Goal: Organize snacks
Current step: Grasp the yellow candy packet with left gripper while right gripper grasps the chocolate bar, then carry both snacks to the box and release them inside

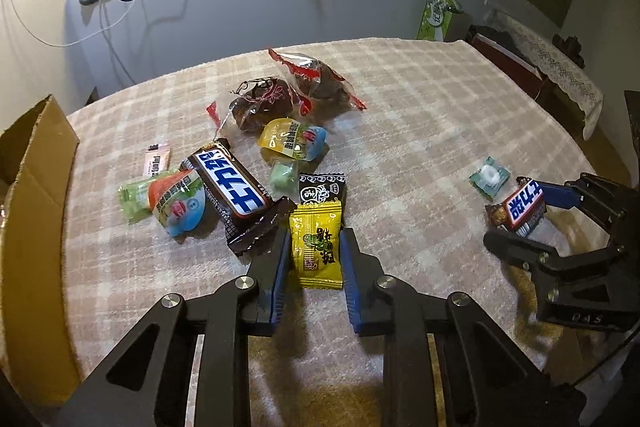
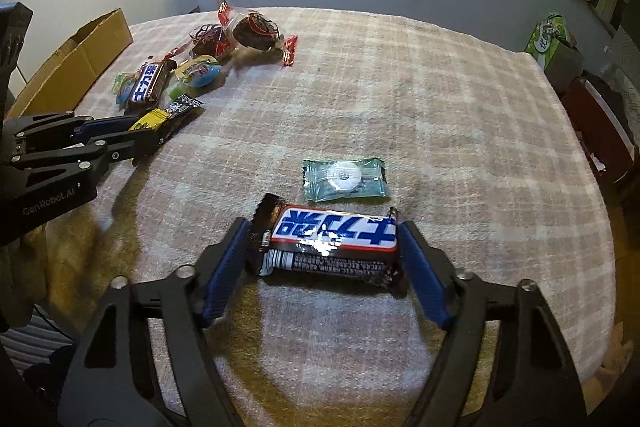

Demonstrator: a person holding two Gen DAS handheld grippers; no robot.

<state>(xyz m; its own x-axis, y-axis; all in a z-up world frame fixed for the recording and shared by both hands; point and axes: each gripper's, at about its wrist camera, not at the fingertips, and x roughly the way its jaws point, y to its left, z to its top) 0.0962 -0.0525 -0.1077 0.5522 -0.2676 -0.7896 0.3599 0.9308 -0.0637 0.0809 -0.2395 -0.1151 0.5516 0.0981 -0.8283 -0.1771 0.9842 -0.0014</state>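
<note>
Through our left wrist view, the left gripper (image 1: pixel 315 255) straddles a yellow candy packet (image 1: pixel 317 246) on the checked cloth (image 1: pixel 420 115), jaws narrowly apart beside its edges. Only our right wrist view shows the right gripper (image 2: pixel 324 247) spread wide around a chocolate bar (image 2: pixel 330 241), just short of the mint sachet (image 2: pixel 345 179); the cardboard box (image 2: pixel 76 63) sits far left.

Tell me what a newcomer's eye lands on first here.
Probably the left hand-held gripper, its blue pads either side of a yellow candy packet at the near edge of the snack pile. Then the right hand-held gripper, straddling a brown chocolate bar, with a green mint packet lying just beyond.
</note>
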